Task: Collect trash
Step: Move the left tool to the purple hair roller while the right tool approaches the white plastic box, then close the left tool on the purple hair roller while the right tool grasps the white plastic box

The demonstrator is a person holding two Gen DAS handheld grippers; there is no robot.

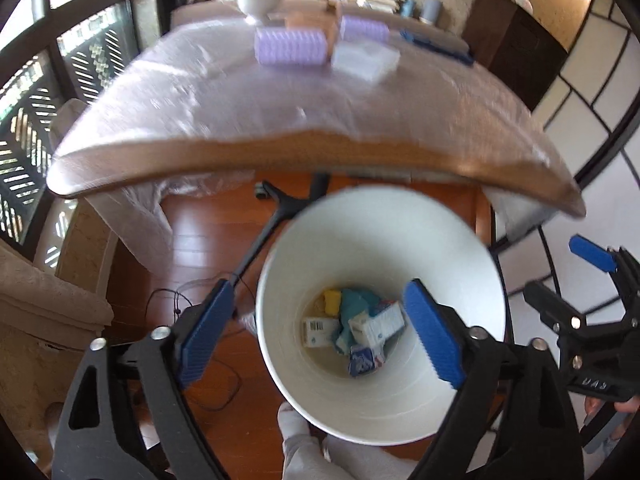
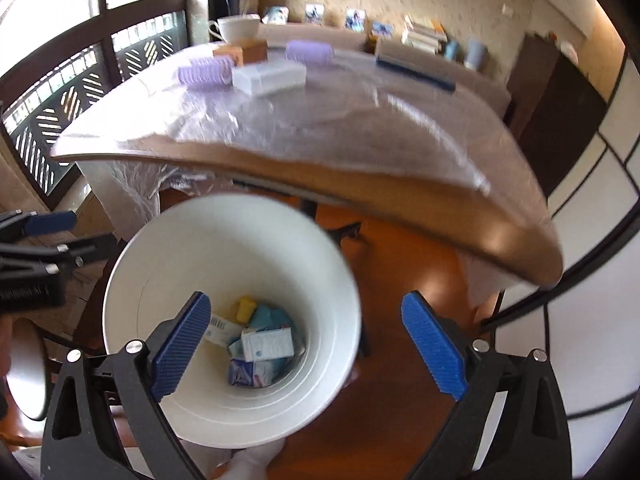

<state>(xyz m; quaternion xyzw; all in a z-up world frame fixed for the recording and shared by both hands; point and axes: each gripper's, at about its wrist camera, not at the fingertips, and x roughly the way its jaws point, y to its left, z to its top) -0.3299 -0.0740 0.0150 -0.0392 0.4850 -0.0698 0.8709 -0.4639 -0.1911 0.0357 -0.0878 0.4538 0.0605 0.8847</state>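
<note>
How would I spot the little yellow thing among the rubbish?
Find the white bin on the wooden floor in front of the table. At its bottom, among white and blue cartons, the yellow piece lies at the pile's far edge, the only yellow there.

Two purple rollers [image 1: 291, 45], a white box [image 1: 365, 59] and a white cup [image 2: 239, 27] are sitting on the plastic-covered table [image 1: 248, 104].
</note>
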